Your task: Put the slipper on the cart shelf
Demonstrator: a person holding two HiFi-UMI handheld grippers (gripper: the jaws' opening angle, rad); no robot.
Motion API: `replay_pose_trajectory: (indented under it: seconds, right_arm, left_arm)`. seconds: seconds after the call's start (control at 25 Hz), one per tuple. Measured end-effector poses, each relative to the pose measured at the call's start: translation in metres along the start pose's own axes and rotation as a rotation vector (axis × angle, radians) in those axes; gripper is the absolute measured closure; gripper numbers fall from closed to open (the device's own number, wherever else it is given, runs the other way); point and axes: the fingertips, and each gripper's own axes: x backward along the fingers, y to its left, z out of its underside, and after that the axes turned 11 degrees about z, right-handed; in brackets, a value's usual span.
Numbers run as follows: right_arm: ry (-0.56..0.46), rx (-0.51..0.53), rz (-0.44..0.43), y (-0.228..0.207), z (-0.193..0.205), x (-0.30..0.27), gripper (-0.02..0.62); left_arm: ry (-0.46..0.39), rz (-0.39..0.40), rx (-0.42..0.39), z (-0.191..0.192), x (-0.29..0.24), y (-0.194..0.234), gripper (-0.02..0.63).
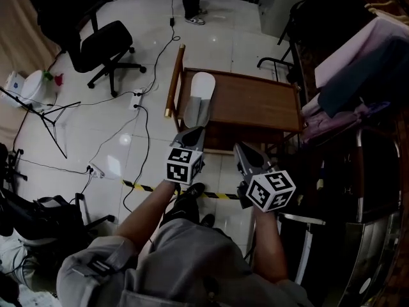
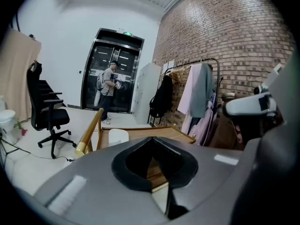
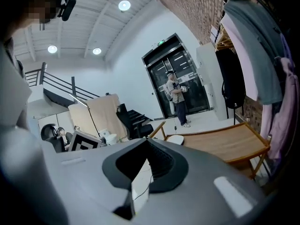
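A white slipper lies on the left end of the wooden cart's top shelf, beside the cart's wooden handle. Both grippers hover in front of the cart, short of its near edge. My left gripper points at the slipper's near end, its jaws shut and empty. My right gripper is beside it, jaws together with nothing between them. In the left gripper view the slipper sits just beyond the closed jaw tips. In the right gripper view the slipper rests at the shelf's far left.
A clothes rack with hanging garments stands right of the cart. A black office chair, cables and a power strip are on the floor at left. Yellow-black tape crosses the floor by my feet. A person stands at the far doors.
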Motion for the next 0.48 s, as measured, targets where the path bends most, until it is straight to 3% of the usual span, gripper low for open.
replay_pose_trajectory:
  seconds: [0.2, 0.32, 0.48]
  right_arm:
    - [0.051, -0.015, 0.039, -0.015, -0.002, -0.054, 0.598]
    - [0.05, -0.05, 0.051, -0.019, -0.008, -0.076, 0.598]
    - [0.052, -0.082, 0.067, -0.022, -0.013, -0.09, 0.597]
  left_arm:
    - [0.06, -0.061, -0.003, 0.011, -0.056, 0.062, 0.598]
    - [0.115, -0.096, 0.03, 0.024, -0.087, 0.092, 0.523]
    - [0.181, -0.141, -0.06, 0.034, -0.122, 0.121, 0.44]
